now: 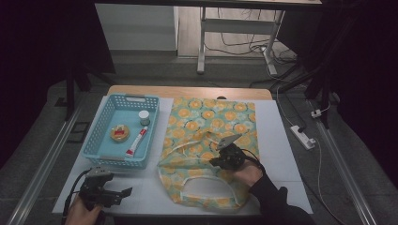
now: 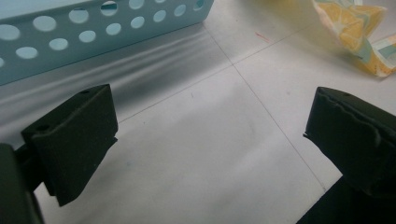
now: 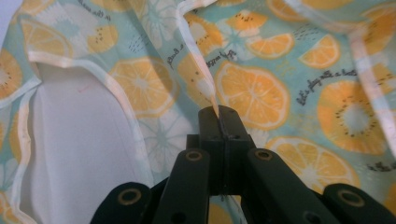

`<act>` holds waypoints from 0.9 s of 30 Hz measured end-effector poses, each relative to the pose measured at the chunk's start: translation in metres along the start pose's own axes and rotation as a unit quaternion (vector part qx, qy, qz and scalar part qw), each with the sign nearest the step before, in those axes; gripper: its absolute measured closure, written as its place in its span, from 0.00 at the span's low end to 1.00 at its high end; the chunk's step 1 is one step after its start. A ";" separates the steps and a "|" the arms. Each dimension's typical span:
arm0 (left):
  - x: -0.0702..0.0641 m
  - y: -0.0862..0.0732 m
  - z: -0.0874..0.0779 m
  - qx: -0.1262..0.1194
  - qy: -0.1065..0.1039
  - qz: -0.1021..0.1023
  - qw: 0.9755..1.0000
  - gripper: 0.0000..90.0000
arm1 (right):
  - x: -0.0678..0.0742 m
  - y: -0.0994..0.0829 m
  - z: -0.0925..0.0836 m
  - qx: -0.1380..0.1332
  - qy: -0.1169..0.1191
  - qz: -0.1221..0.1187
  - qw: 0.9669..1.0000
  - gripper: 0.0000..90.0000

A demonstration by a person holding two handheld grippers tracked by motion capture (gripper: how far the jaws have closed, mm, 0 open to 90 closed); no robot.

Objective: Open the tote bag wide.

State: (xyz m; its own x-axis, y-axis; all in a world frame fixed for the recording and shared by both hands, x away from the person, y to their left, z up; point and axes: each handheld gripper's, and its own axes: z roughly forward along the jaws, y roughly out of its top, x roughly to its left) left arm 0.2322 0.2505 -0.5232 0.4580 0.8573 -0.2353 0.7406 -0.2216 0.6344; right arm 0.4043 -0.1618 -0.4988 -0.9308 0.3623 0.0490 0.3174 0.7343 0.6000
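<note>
A cloth bag [image 1: 211,126] printed with orange slices on pale green lies spread over the middle of the white table. My right gripper [image 1: 217,161] sits over the bag's near part, shut on a cream-edged strip of the bag [image 3: 205,88] that runs up from between its closed jaws. The bag's opening [image 3: 74,140] shows white table beneath. My left gripper [image 1: 123,192] rests at the table's front left, below the basket, open with bare table between its fingers [image 2: 74,135].
A light blue perforated basket [image 1: 105,123] stands at the left, holding a small jar [image 1: 144,116], a red and white tube [image 1: 136,141] and a round orange item [image 1: 119,133]. Its wall [image 2: 93,32] is just beyond my left gripper. A power strip [image 1: 302,136] lies on the floor right.
</note>
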 end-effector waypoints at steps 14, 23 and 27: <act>0.001 0.000 0.000 -0.001 -0.002 -0.004 1.000 0.03 | -0.008 0.020 -0.017 -0.028 0.006 0.010 1.000 1.00; 0.002 0.000 0.000 -0.003 -0.006 -0.007 1.000 0.03 | -0.018 0.031 -0.029 -0.056 0.002 0.022 0.998 1.00; 0.002 0.000 0.000 -0.002 -0.006 -0.007 1.000 0.03 | -0.023 0.036 -0.033 -0.067 0.000 0.029 0.997 1.00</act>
State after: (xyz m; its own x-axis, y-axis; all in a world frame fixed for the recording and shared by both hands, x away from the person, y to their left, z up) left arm 0.2330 0.2527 -0.5237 0.4535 0.8547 -0.2528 0.7445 -0.2074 0.6345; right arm 0.4308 -0.1627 -0.4525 -0.9116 0.4017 0.0877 0.3439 0.6282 0.6979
